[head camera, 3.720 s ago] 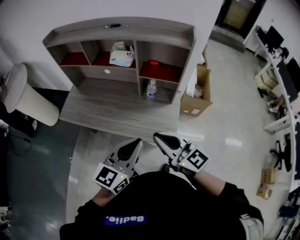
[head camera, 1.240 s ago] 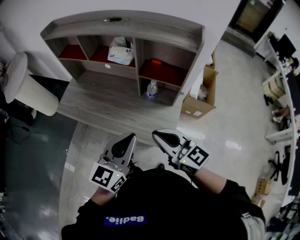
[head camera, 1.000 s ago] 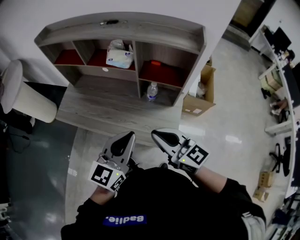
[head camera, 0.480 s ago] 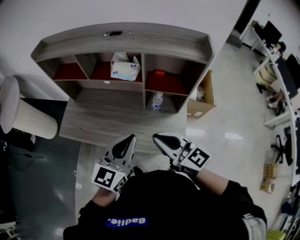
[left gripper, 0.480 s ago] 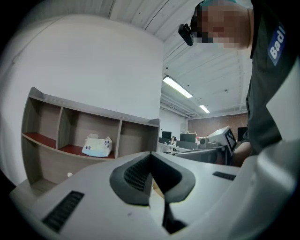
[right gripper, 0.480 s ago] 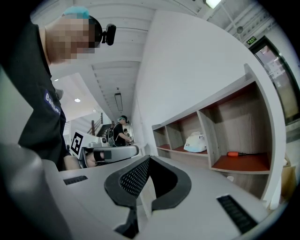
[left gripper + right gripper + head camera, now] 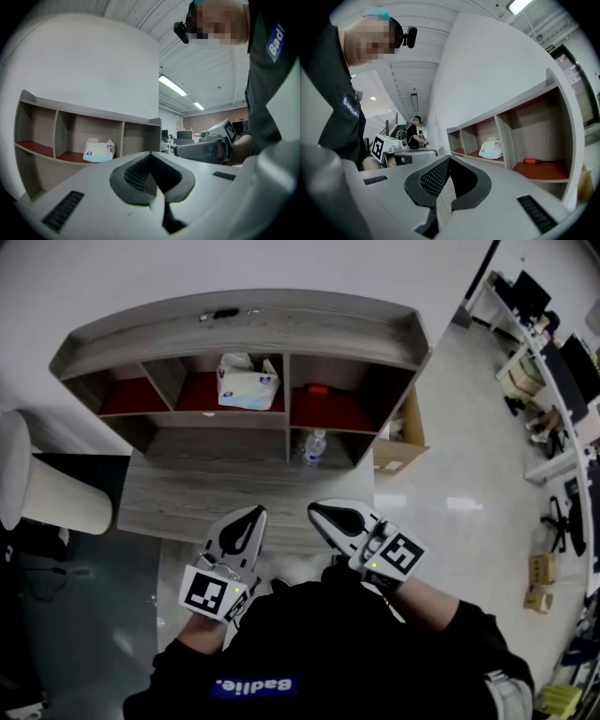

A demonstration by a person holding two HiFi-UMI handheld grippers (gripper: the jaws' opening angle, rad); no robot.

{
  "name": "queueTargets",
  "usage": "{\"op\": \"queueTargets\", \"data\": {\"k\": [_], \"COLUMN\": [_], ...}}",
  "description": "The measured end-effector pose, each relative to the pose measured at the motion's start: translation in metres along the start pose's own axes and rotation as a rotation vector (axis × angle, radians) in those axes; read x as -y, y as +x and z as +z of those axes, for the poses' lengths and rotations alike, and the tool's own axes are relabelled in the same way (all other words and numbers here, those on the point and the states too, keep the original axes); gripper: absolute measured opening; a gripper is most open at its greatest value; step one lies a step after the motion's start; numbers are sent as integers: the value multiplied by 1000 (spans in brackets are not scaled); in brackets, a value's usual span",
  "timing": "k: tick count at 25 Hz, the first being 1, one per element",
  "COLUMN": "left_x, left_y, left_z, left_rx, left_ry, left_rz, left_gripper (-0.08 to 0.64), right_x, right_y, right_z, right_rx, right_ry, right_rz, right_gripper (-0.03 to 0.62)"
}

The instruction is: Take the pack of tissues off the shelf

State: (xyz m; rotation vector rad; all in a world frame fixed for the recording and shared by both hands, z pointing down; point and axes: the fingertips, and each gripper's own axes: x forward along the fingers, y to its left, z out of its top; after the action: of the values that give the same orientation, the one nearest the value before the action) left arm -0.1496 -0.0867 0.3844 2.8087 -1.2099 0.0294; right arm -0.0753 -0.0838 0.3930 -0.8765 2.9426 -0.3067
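your left gripper (image 7: 253,515) and right gripper (image 7: 316,511) sat pinched closed, empty; the pack of tissues (image 7: 247,382) lay well ahead in the shelf's (image 7: 234,329) middle cubby, nearer your left.

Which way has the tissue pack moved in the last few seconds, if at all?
No. The tissue pack still sits in the shelf's middle upper compartment, toward its right side; only the camera view shifted.
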Motion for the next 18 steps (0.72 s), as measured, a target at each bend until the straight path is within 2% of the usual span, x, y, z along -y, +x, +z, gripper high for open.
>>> {"op": "queueTargets", "data": {"k": [5, 8, 12, 18], "left_x": [-8, -13, -20, -37], "left_y": [22, 36, 55, 68], "left_z": [1, -1, 9, 19], "left_rx": [20, 3, 6, -18], "left_ry": [-11, -5, 59, 176], "left_rz": [49, 95, 146, 231], "left_gripper": [2, 2, 2, 5], "right_x": [23, 42, 63, 71], "right_y": [-5, -10, -9, -3], "right_z": [-3, 0, 7, 10], "right_rx": [-23, -38, -40, -46], "right_ry": [0, 9, 18, 19], "right_rz": [43, 70, 109, 169], "right_gripper": [29, 29, 29, 29]}}
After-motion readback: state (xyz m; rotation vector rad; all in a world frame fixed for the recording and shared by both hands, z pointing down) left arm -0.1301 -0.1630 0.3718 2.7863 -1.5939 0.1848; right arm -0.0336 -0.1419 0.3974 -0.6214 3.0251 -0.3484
